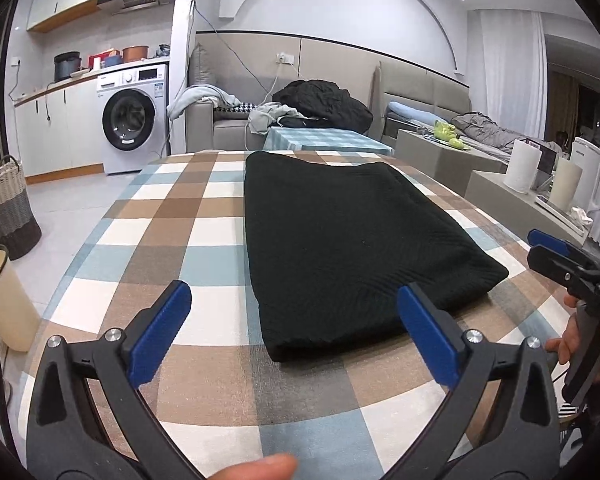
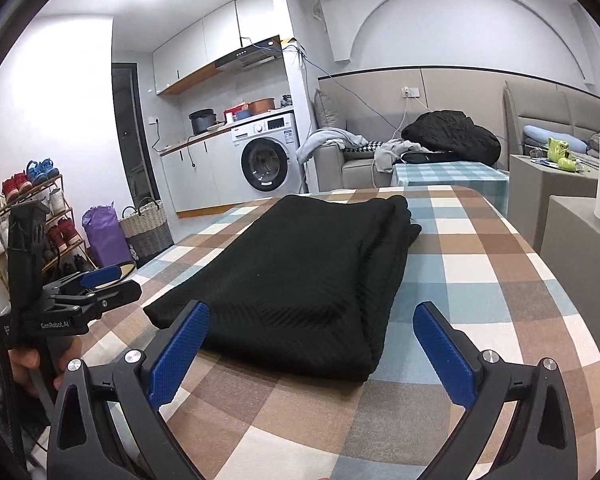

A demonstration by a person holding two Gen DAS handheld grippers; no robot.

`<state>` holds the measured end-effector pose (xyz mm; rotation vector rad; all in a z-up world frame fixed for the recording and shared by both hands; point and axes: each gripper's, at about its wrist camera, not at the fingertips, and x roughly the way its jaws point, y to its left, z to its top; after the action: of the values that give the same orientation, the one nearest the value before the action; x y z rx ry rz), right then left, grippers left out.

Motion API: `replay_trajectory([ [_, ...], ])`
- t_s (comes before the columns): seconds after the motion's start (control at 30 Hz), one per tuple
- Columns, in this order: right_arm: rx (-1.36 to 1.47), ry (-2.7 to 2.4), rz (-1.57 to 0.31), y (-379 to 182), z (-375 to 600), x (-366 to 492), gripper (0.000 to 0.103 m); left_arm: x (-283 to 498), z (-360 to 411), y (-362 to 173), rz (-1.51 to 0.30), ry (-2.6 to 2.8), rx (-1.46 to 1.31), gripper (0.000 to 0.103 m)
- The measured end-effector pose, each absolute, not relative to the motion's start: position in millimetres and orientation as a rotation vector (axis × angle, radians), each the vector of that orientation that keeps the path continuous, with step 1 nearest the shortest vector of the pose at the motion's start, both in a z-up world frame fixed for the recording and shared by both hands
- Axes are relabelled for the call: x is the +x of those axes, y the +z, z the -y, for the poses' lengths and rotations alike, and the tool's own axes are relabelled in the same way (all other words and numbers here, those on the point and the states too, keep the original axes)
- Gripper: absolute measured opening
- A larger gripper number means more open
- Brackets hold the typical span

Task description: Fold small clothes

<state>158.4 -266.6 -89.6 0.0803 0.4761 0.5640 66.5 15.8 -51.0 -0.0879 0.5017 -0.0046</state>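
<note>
Here both tools, left tool (image 1: 294, 314) reading "GenRobot.AI", probably, and right tool (image 2: 312, 336), gape empty beside black garment (image 1: 348, 236).

The left gripper (image 1: 294, 316) and right gripper (image 2: 311, 338) both stand wide apart, empty, angled slightly downward, side by side.

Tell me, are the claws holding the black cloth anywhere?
No. Both the left claw and the right claw are wide open and empty; the cloth lies folded on the table.

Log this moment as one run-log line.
left gripper: open, empty | right gripper: open, empty | black garment: folded, flat on checked tablecloth, untouched
</note>
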Motion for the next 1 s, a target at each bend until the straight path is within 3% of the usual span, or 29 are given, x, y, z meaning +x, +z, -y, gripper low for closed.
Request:
replay_trajectory([
  [1.0, 0.052, 0.573, -0.482, -94.7, 263.0, 156.1, 0.103, 72.7, -19.4, -61.7, -0.52, -0.021, -0.096, 0.102],
])
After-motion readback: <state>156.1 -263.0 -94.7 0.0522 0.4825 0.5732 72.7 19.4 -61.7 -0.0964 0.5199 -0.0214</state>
